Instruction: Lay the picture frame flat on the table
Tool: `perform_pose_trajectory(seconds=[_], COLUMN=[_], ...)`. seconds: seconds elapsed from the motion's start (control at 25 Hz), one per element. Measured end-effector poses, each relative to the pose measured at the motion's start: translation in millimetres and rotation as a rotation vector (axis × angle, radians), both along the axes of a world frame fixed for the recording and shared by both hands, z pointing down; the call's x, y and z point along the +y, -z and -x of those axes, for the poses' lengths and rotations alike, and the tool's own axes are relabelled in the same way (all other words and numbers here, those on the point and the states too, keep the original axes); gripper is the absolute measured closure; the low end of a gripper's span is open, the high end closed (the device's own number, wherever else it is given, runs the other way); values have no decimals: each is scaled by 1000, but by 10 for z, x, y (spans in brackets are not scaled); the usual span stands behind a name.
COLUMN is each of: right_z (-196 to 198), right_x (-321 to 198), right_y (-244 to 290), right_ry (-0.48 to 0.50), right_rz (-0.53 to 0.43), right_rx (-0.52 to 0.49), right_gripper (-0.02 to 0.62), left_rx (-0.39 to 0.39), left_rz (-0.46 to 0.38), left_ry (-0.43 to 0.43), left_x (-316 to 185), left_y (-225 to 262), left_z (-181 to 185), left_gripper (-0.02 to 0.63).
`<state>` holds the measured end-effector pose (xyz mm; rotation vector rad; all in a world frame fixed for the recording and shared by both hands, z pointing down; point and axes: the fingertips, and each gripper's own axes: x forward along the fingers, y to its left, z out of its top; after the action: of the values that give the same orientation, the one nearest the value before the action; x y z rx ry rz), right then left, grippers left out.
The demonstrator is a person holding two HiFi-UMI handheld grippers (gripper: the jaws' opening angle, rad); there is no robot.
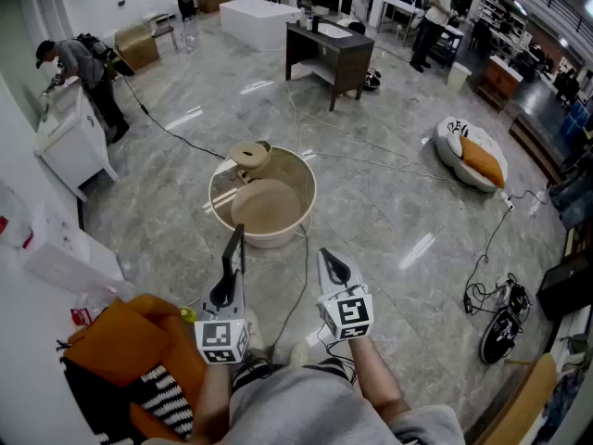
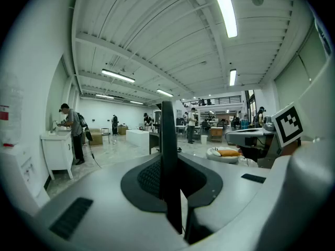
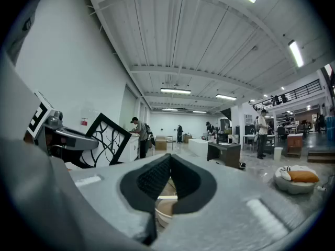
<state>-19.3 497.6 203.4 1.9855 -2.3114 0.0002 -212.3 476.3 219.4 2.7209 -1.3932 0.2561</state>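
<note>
Left tool (image 1: 230,281) pinches the upright picture frame (image 2: 168,129); right tool (image 3: 170,158) seemingly pressed together

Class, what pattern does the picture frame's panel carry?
The picture frame shows black curling lines on white, clearest in the right gripper view.

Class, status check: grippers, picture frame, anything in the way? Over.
Left gripper shut on picture frame, frame upright. Right gripper shut, empty. Tan discs occupy the round table ahead.
</note>
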Motion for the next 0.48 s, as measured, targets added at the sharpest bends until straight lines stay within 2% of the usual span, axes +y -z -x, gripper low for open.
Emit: perform_pose_trajectory(seconds=[0.48], right_z=[-87], right_x=[11], right_y=[-35], right_ry=[15], right_rz=[9], right_rx=[-6], right_gripper=[597], left_rx=[0], left_rz=[0], left_ry=[2], left_x=[10], left_y=[-2], left_z=[-135], left_gripper=[554])
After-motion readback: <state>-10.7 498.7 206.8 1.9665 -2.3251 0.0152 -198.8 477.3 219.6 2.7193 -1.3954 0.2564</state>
